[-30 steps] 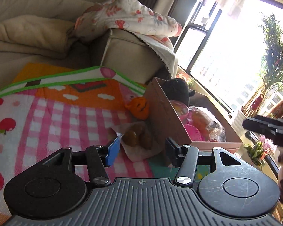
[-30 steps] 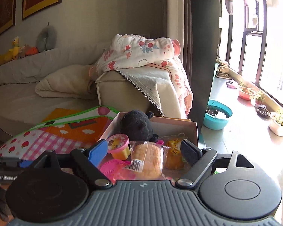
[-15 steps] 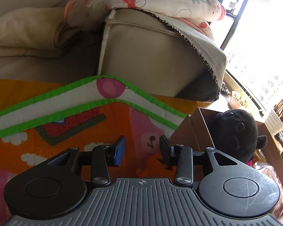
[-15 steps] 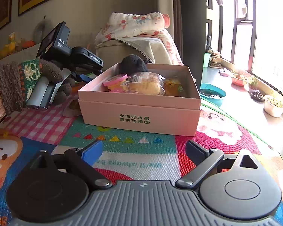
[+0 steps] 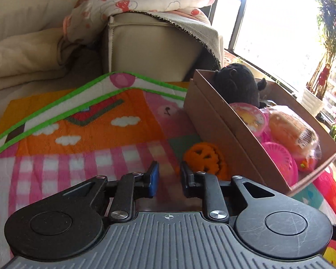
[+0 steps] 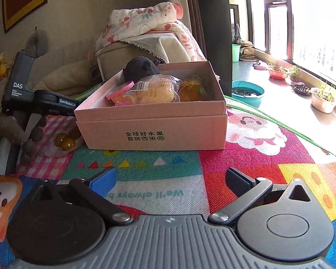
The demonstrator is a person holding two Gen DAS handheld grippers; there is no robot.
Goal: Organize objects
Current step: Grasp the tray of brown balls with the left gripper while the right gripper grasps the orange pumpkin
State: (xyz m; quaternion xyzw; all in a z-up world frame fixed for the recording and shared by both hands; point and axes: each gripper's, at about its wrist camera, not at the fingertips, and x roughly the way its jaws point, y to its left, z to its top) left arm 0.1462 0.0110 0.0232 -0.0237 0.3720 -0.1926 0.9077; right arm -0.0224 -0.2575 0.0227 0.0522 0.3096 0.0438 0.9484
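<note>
Left wrist view: left gripper (image 5: 168, 177) low-centre, fingers narrowly apart, nothing held; orange pumpkin toy (image 5: 203, 157) just right of tips, beside box (image 5: 224, 132).

Right wrist view: right gripper (image 6: 170, 179) fingers wide apart, empty, over mat (image 6: 246, 157). Box centre frame, green Chinese print; upper-left device (image 6: 18, 87) reads "DAS", "GenRobot.AI".

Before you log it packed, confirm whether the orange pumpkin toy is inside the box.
No, the orange pumpkin toy lies on the mat outside the box.
</note>
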